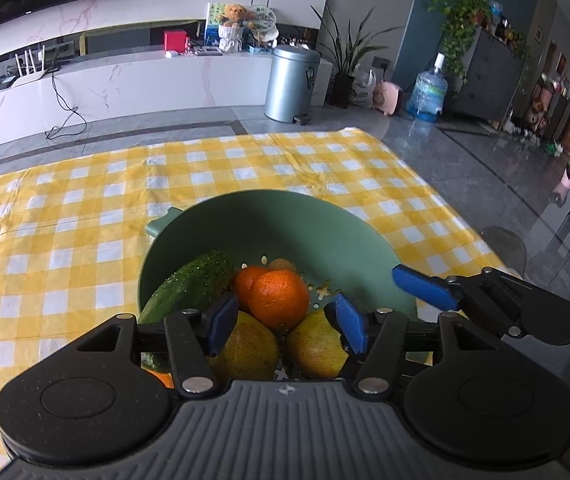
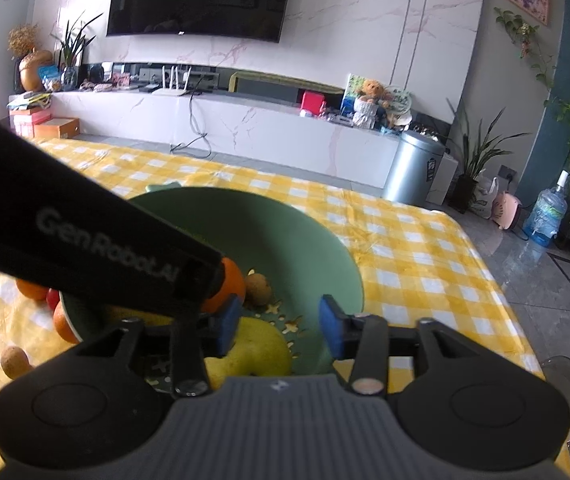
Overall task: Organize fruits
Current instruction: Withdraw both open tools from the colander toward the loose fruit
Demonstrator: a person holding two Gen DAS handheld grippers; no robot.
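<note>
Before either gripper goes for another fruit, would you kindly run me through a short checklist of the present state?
1. Left gripper free of fruit: ok, fingers apart above the orange.
2. Right gripper free of fruit: ok, nothing between its fingers.
3. Green colander flat on the checked tablecloth: ok.
4. Cucumber settled inside: ok, leaning on the wall.
5. All fruit gathered: not ok, a small brown fruit lies outside.
6. Grippers clear of each other: cannot tell.
</note>
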